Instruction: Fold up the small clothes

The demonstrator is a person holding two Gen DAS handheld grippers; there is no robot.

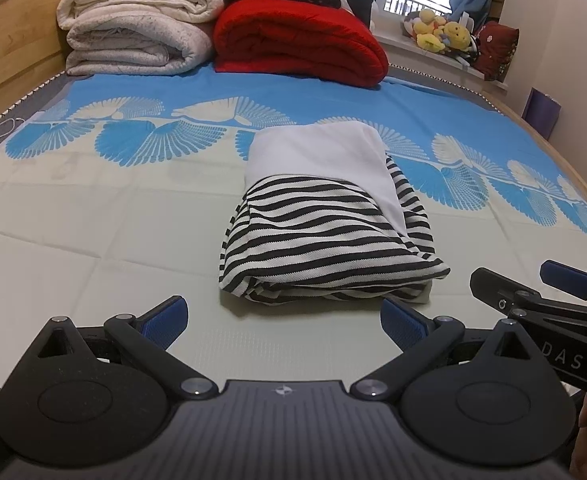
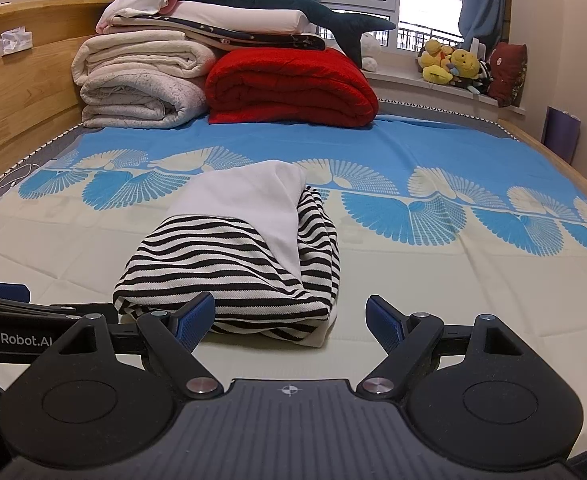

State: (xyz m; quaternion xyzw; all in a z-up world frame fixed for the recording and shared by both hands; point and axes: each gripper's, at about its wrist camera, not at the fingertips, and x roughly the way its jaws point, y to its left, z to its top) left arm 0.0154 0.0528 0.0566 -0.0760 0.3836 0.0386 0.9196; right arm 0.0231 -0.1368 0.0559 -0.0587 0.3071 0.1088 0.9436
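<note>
A small garment (image 1: 317, 224), black-and-white striped with a white panel on top, lies folded in a compact bundle on the bed. It also shows in the right wrist view (image 2: 237, 256). My left gripper (image 1: 283, 320) is open and empty, just in front of the bundle's near edge. My right gripper (image 2: 291, 322) is open and empty, its left fingertip (image 2: 195, 316) close against the bundle's near edge. The right gripper also shows at the right of the left wrist view (image 1: 533, 288).
The bed sheet (image 1: 93, 220) is pale with a blue fan pattern. Folded white blankets (image 1: 137, 36) and a red quilt (image 1: 297, 44) are stacked at the far end. A wooden headboard (image 2: 21, 92) runs along the left. Plush toys (image 2: 453, 64) sit on the windowsill.
</note>
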